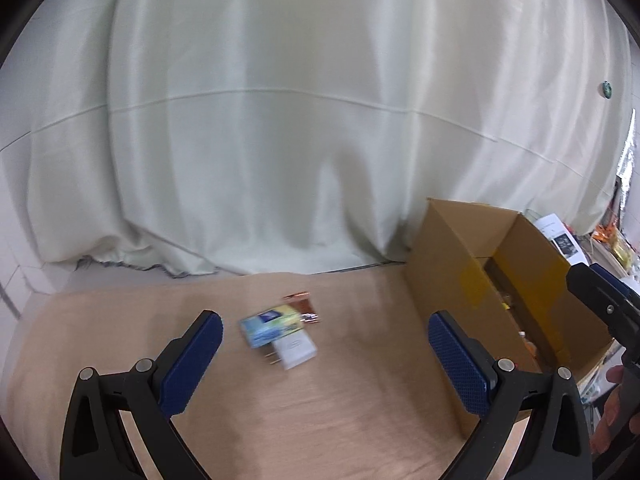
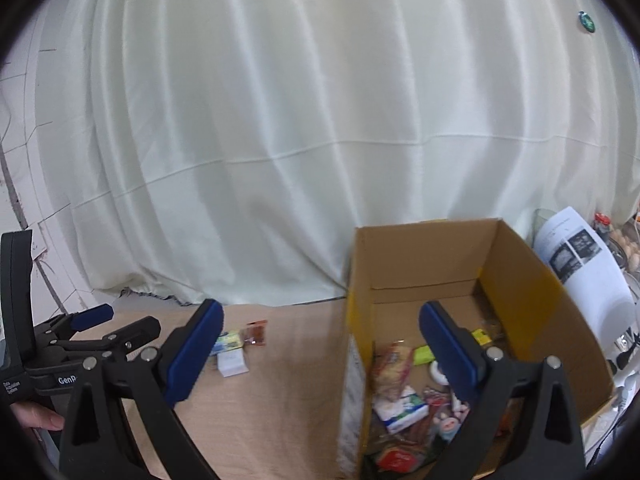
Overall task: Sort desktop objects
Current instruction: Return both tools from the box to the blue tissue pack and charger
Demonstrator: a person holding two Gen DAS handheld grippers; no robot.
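While the left gripper (image 1: 324,330) hangs over the middle of the tan table (image 1: 120,320), its two blue fingers (image 1: 192,364) are spread wide apart and there is nothing between them. Out past the fingers, near the far edge of the table, three small things lie close in a little bunch: a blue and green packet (image 1: 270,326), a small white box (image 1: 296,350) touching its near side, and a reddish-brown wrapper (image 1: 306,308) just behind it. They look blurry. The right gripper (image 2: 320,344) is wide open too and holds nothing. It hangs over the left wall of a brown cardboard box (image 2: 532,280), which sits at the right side of the table with its top open. Inside the box is a pile of snack packs and small toys (image 2: 404,400), mixed together on the bottom. A big pale curtain (image 1: 280,120) hangs behind the table. A sheet of printed paper (image 2: 580,264) leans just to the right of the box.
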